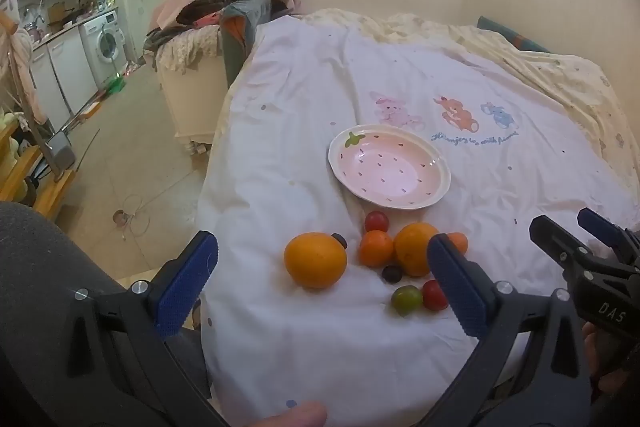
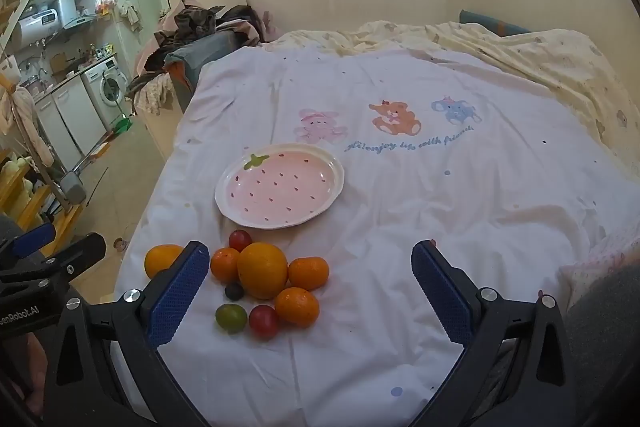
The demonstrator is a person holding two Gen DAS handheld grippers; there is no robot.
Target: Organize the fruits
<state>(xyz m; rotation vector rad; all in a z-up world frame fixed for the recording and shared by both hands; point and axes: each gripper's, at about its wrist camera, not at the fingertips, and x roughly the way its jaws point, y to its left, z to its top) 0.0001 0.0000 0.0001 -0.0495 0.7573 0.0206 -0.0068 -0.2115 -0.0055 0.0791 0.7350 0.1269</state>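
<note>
Left gripper [image 1: 322, 285] spread, empty | right gripper [image 2: 310, 293] spread, empty | only right view shows fourth small orange [image 2: 297, 306]

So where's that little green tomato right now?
The green tomato lies on the white bedsheet at the near edge of the fruit cluster, touching a red tomato, just below a dark grape.

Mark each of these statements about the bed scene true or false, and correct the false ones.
1. The pink strawberry plate already holds fruit. False: it is empty.
2. Both claws are open and hold nothing. True: left claw, right claw.
3. A green tomato lies beside a red tomato. True.
4. All the fruit lies beyond the plate, near the printed animals. False: it lies on the sheet on the near side of the plate.
</note>
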